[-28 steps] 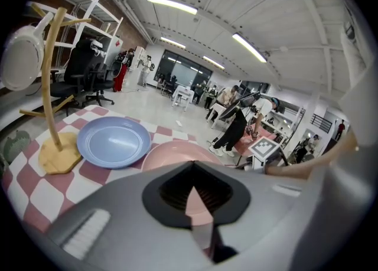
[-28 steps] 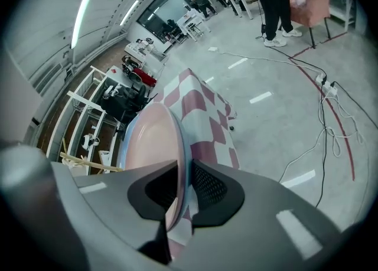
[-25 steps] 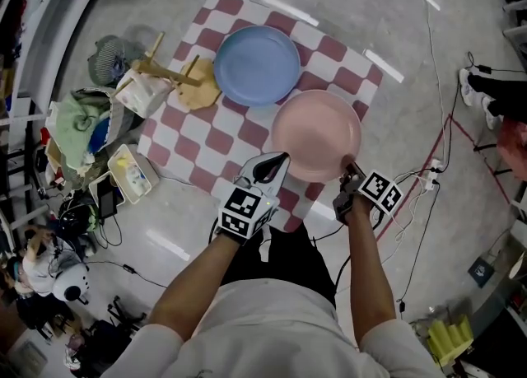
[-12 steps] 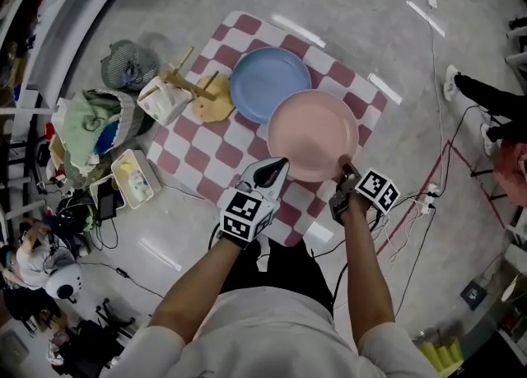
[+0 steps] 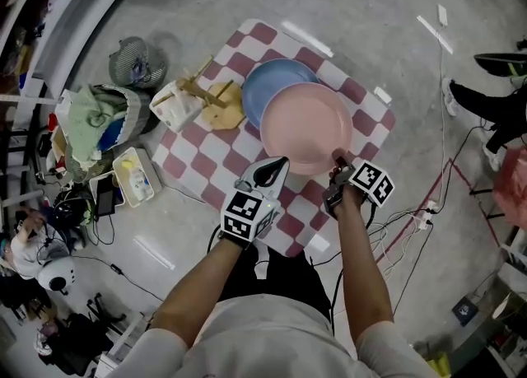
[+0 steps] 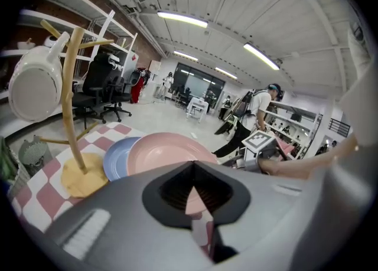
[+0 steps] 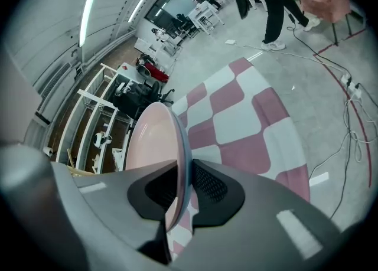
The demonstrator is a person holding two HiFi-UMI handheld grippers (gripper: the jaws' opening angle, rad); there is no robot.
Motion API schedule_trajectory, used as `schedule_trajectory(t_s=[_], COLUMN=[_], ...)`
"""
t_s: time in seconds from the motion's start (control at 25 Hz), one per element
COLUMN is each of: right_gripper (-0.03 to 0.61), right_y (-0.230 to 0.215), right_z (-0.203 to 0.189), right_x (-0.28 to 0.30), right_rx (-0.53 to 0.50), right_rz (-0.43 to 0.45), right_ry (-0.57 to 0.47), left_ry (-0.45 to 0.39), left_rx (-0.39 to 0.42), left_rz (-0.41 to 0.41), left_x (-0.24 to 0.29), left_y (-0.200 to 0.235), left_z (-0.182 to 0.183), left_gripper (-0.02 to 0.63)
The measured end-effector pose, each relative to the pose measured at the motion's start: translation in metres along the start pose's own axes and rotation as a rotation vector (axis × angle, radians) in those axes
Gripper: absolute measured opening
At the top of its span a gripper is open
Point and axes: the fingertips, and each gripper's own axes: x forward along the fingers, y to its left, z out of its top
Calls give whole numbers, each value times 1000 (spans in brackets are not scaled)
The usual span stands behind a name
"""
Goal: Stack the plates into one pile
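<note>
Item: pink plate (image 5: pixel 306 128), round and shallow, was over the middle of the counter (image 5: pixel 206 150), its far-left part lapping over the blue plate (image 5: pixel 268 88); I could not tell whether it rested on the blue one or hung just above it. Blue plate: flat on the counter's far side, its near-right part covered by the pink one. My right claw (image 5: pixel 338 162) was clamped on the pink plate's near rim, one jaw on each face of the rim, as my right gripper view showed plainly. My left claw (image 5: pixel 278 164) was closed with nothing between its jaws, its tip just beside the pink plate's near-left rim; touching or not, I could not say. Counter: a small top under a red-and-white checked cover. On it, left of the blue plate and close beside it: a wooden mug tree (image 5: pixel 216 98) on a round yellowish base, upright, with a white mug (image 6: pixel 34 87) hung on one branch. Around the counter, on the grey floor (image 5: pixel 395 55): a small fan (image 5: pixel 136 57) at far left; a heap of green and blue cloths (image 5: pixel 92 125) nearer; a clear tub (image 5: pixel 132 177) with yellow contents beside that heap; loose cables (image 5: pixel 403 220) at my right, running to a power strip. My two forearms reached forward from the bottom of the head view, the marker cubes sitting just behind each claw.
</note>
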Motion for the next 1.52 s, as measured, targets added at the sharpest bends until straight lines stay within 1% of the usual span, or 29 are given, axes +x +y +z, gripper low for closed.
schedule_trajectory(t_s=[0.32,0.6,0.84,1.0,1.12,1.2,1.24,1.4,1.48,1.52], right_gripper=[58,62,64,66,74,72,72,84,93,94], right_y=[30,45,55,64,61,58,58,58,56,55], right_z=[8,14,12,16,19,16,15,14,17,19], right_x=[39,68,92,105,112,115,117,117,114,111], right_rx=[-13,-13,-36,-43,-40,-88,-138,-392,-477,-496], right_rz=[3,-14,-33,-20,-17,-31,-49,-153,-196,-205], right_ry=[16,22,33,21,27,54,68,104,102,94], left_ry=[-18,-28,-25,-24,-23,-22,-22,-18,-17,-17], left_rx=[-26,-48,-60,-67,-75,-79,-80,-82,-81,-80], left_rz=[50,83,108,124,136,140,140,138,135,133], left_x=[2,5,1,-4,-9,-11,-11,-12,-12,-12], left_y=[25,42,53,59,63,64,65,63,63,62], left_z=[5,8,5,4,2,-1,-1,-4,-4,-4], left_gripper=[6,6,6,6,6,6,6,6,6,6])
